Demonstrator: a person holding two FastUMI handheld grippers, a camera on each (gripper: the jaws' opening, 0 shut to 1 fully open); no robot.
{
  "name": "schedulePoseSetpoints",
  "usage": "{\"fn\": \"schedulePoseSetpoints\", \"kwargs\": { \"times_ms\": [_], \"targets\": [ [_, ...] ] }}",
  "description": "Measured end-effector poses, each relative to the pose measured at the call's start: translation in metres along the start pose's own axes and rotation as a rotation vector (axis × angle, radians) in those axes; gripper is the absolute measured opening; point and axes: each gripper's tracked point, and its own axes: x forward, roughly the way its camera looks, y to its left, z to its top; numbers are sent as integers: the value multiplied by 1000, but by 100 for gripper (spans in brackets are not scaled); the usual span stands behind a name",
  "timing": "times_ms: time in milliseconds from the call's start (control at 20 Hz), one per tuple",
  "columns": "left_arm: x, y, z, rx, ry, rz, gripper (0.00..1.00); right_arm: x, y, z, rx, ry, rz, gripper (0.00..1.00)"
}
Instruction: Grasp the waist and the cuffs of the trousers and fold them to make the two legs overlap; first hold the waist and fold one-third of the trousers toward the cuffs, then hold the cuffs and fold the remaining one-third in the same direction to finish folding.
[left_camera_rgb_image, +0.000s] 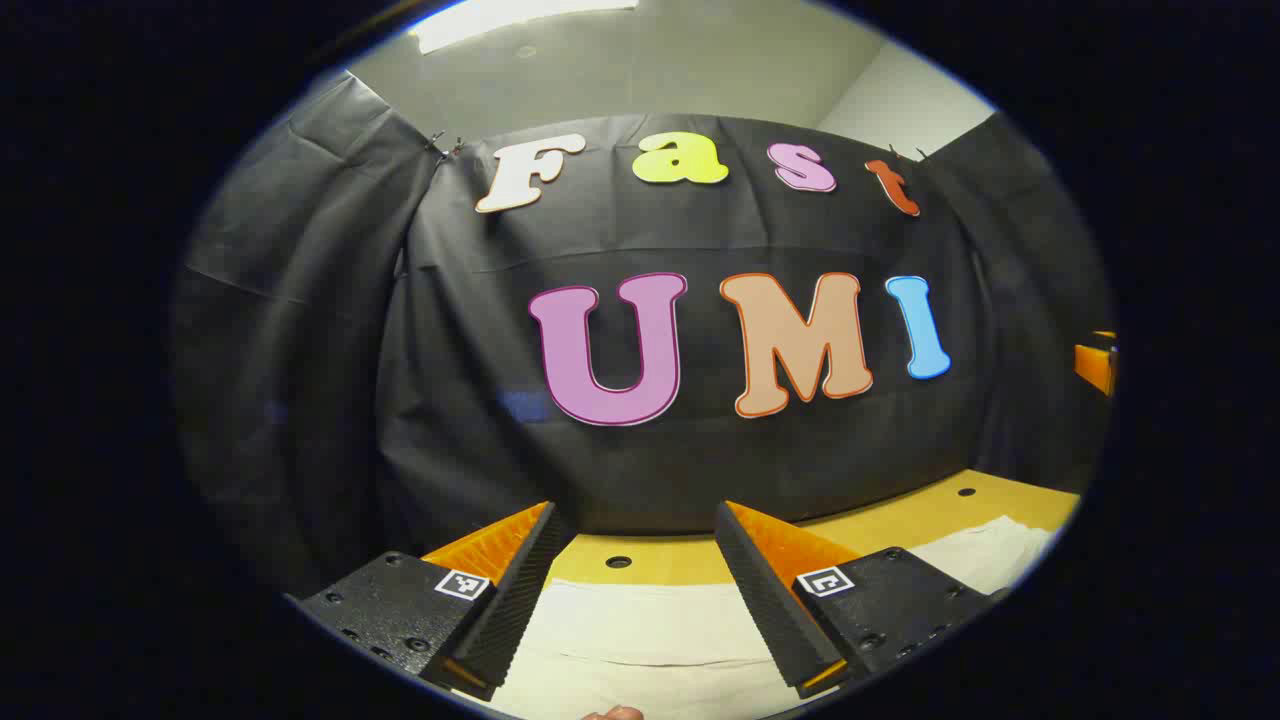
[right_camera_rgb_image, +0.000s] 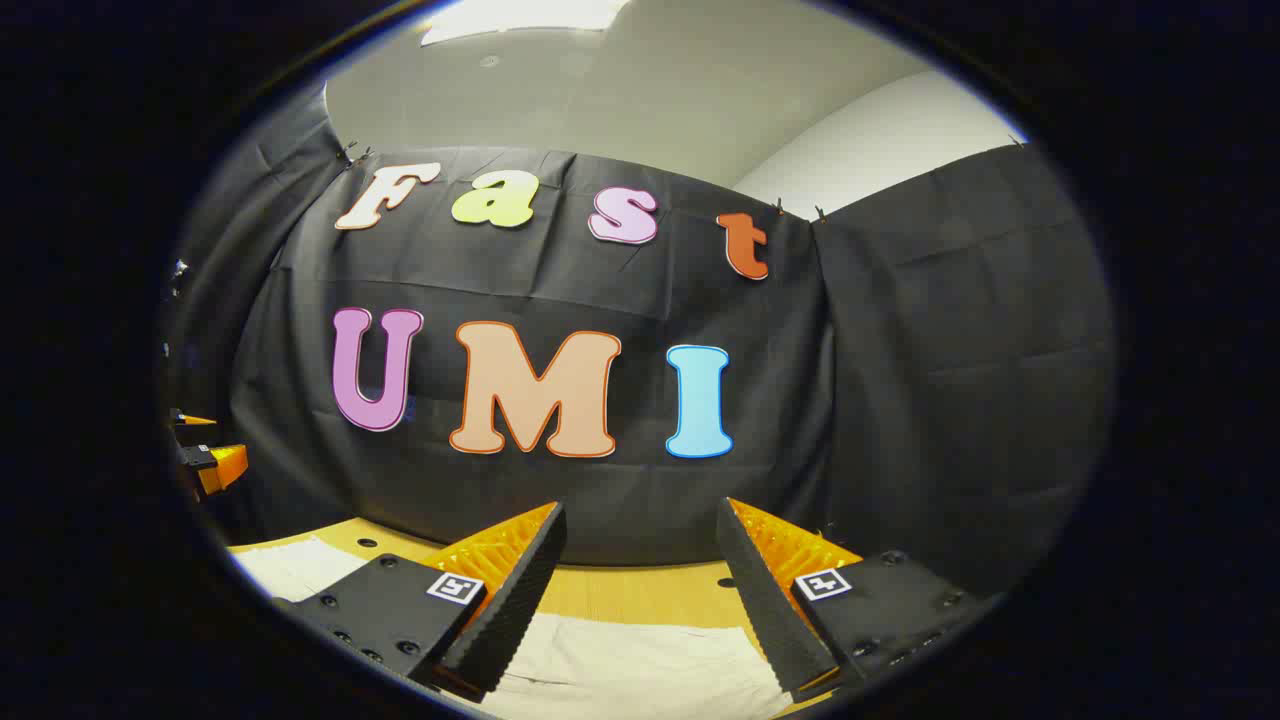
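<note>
No words, brands or numbers can be read. Small square black-and-white coded markers (left_camera_rgb_image: 462, 584) sit on the finger mounts of the left gripper (left_camera_rgb_image: 634, 600) and the right gripper (right_camera_rgb_image: 640, 600).

Left gripper (left_camera_rgb_image: 635, 515) and right gripper (right_camera_rgb_image: 640, 515) both level, jaws wide apart, nothing between.
</note>
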Motion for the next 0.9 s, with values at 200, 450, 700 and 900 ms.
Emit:
{"fn": "schedulePoseSetpoints", "kwargs": {
  "times_ms": [200, 450, 700, 900],
  "targets": [
    [1, -8, 4, 8, -5, 16, 95, 13, -13, 1, -4, -9, 19, 97],
    [0, -16, 6, 28, -2, 14, 95, 21, -30, -3, -12, -1, 7, 97],
    [-2, -13, 9, 55, -12, 20, 95, 26, -23, -6, -22, -5, 32, 97],
    [-3, -3, 0, 63, 9, 34, 96, 27, -19, -13, -21, 6, 51, 97]
  ]
}}
